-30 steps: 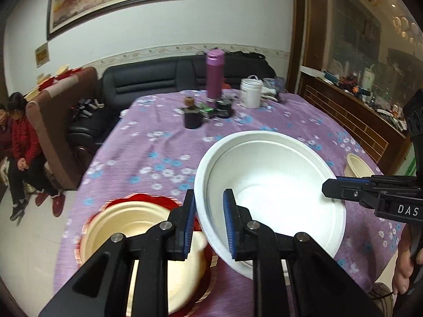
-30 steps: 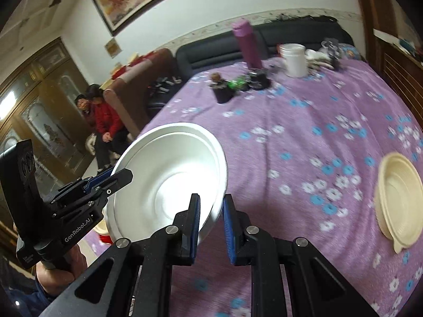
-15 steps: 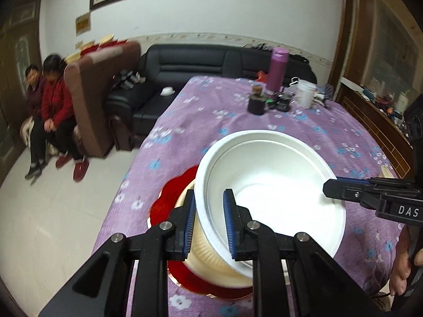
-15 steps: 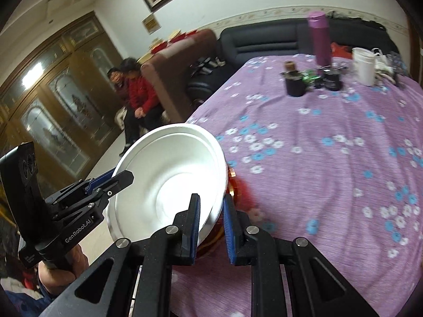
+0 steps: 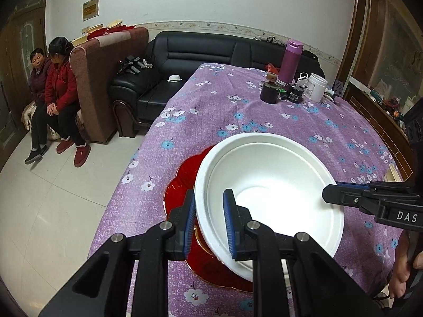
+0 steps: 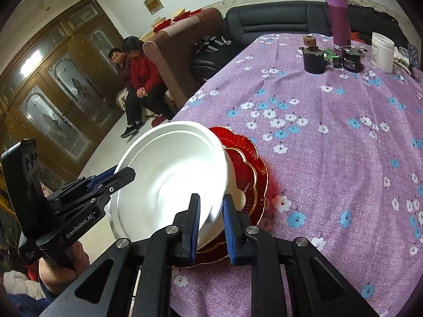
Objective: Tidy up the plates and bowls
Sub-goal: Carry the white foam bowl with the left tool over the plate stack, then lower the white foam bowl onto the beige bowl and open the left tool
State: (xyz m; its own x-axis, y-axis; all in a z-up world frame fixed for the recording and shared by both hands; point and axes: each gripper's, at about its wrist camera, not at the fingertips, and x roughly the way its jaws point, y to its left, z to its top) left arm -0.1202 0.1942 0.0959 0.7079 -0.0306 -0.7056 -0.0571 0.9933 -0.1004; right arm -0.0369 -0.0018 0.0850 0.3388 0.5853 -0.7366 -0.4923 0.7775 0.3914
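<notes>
Since the earlier frame, both grippers have carried the white bowl [image 5: 269, 192] across the table from open cloth to a position over the red plate [image 5: 182, 182]; the cream bowl that sat exposed on that plate a second ago is now almost fully covered.

Bowl position: the white bowl sits tilted above the red plate, near the table's front left corner as the left wrist view shows it. In the right wrist view a sliver of the cream bowl [image 6: 239, 194] shows under the white bowl's rim. Whether the two bowls touch cannot be told.

Left gripper [image 5: 208, 222]: jaws narrowly set, blue pads pinching the near rim of the white bowl, one pad inside the wall and one outside.

Right gripper [image 6: 210, 224]: jaws narrowly set, pinching the opposite rim in the same manner. In the left wrist view it enters from the right edge, with fingers of a hand [image 5: 401, 272] on its handle.

Surroundings: the table carries a purple floral cloth [image 5: 211, 116]. At its far end stand a purple flask [image 5: 289, 60], a white jar [image 5: 317, 87] and a dark cup [image 5: 269, 92], well apart from the bowls. A black sofa [image 5: 185, 58] and a brown armchair [image 5: 105, 79] lie beyond the table. Two seated people [image 5: 53, 92] are at the far left.
</notes>
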